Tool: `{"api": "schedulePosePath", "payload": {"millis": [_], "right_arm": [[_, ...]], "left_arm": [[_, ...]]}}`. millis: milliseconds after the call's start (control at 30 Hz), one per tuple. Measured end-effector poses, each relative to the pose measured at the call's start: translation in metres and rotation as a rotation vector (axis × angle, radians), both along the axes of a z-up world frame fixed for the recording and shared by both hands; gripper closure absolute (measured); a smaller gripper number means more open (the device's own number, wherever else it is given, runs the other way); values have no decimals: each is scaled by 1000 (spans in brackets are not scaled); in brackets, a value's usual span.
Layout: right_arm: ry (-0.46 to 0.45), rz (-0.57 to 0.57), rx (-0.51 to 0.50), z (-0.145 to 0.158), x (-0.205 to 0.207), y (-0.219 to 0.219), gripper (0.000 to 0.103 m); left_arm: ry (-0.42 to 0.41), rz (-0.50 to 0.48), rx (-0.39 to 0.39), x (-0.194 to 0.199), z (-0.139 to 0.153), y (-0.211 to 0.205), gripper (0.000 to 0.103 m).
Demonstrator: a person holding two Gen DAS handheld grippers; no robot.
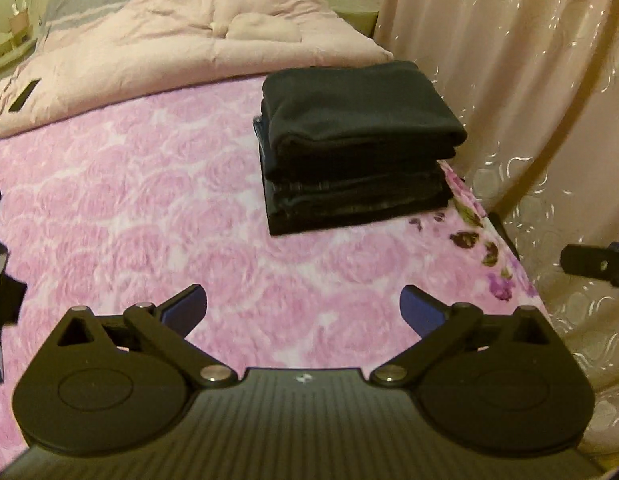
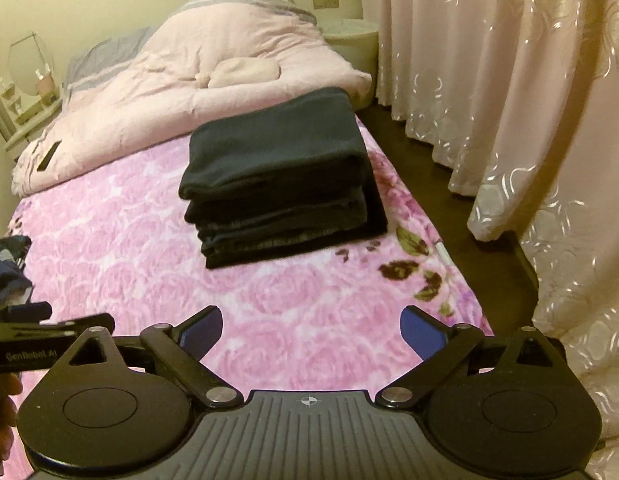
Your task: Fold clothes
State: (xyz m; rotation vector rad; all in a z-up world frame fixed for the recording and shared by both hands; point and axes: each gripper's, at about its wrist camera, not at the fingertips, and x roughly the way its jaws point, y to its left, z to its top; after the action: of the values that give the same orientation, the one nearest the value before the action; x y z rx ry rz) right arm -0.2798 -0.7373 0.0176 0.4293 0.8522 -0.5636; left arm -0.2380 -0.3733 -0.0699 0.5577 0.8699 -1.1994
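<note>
A stack of folded dark clothes [image 1: 357, 148] sits on the pink rose-patterned bedspread [image 1: 149, 200], near the bed's right edge; the right wrist view shows the same stack [image 2: 277, 176]. My left gripper [image 1: 303, 308] hovers open over bare bedspread, short of the stack, nothing between its blue-padded fingers. My right gripper [image 2: 311, 330] is also open and empty, in front of the stack. A bundle of unfolded dark clothes [image 2: 7, 268] lies at the bed's left edge. Part of the other gripper [image 2: 29, 340] shows at the lower left of the right wrist view, with a hand [image 2: 1, 412] beneath it.
A rumpled pale pink duvet [image 1: 181, 36] covers the head of the bed, with a dark flat object [image 1: 24, 95] on it. Patterned curtains [image 1: 529, 80] hang along the right. A dark floor strip [image 2: 461, 200] runs between bed and curtains. A nightstand [image 2: 351, 38] stands at the back.
</note>
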Motion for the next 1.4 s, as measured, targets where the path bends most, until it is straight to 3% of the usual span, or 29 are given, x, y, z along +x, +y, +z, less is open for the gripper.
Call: {"api": "schedulePosePath", "payload": {"millis": [267, 600, 1067, 1267, 1400], "right_arm": [[8, 47, -8, 2, 4, -14, 5], [-19, 69, 14, 3, 6, -30, 5], [-38, 48, 45, 1, 1, -34, 5], [-37, 53, 26, 3, 1, -31, 5], [-35, 52, 30, 2, 0, -30, 5]], "left_arm": [[-80, 28, -7, -18, 15, 1, 2], [-119, 78, 7, -25, 24, -4, 2], [-119, 65, 19, -29, 21, -5, 2], [-58, 64, 22, -29, 18, -8, 2], [-81, 43, 28, -34, 16, -9, 2]]}}
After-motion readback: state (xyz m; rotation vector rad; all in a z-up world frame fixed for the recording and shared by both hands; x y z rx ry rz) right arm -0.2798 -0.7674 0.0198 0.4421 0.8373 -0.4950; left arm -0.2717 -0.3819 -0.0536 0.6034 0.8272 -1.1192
